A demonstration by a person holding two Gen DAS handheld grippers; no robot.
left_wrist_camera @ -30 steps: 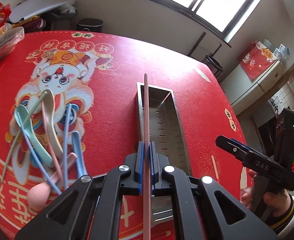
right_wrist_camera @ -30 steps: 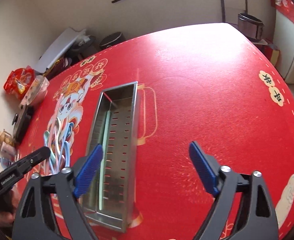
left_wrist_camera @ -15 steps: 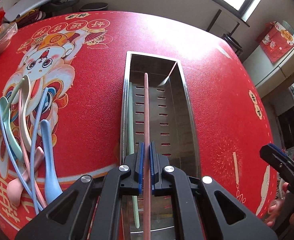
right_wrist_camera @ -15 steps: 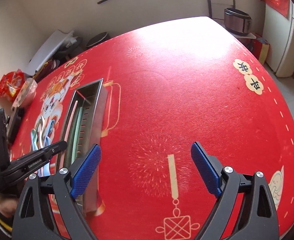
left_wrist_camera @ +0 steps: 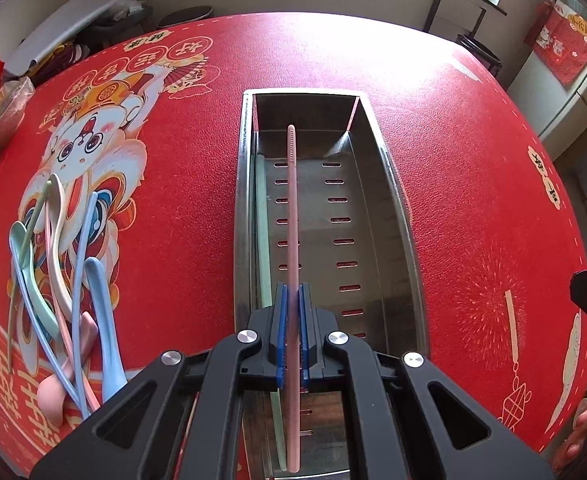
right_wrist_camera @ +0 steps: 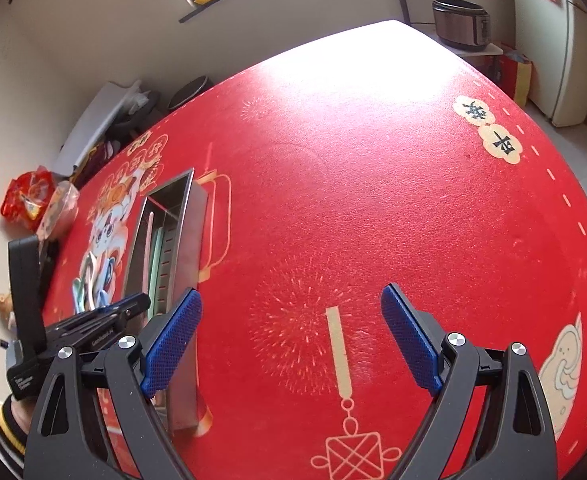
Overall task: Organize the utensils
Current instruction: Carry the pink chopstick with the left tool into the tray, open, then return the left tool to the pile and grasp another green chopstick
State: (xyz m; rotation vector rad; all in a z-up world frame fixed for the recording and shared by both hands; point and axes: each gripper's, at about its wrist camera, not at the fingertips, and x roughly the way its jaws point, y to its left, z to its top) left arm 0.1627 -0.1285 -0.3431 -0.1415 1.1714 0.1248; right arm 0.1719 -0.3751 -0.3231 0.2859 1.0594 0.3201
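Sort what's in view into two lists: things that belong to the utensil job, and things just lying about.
Job:
pink chopstick, clamped in the left gripper
metal tray
green chopstick already in the tray
loose spoons and chopsticks on the tablecloth
right gripper, open

Lying about:
snack bags
rice cooker

a red printed cloth (right_wrist_camera: 373, 200) covers the tabletop; snack bags (right_wrist_camera: 27, 198) sit at its far left edge, a rice cooker (right_wrist_camera: 461, 28) stands beyond.

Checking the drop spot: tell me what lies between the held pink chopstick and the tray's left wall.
Left wrist view: a pale green chopstick lies along the steel tray floor there.
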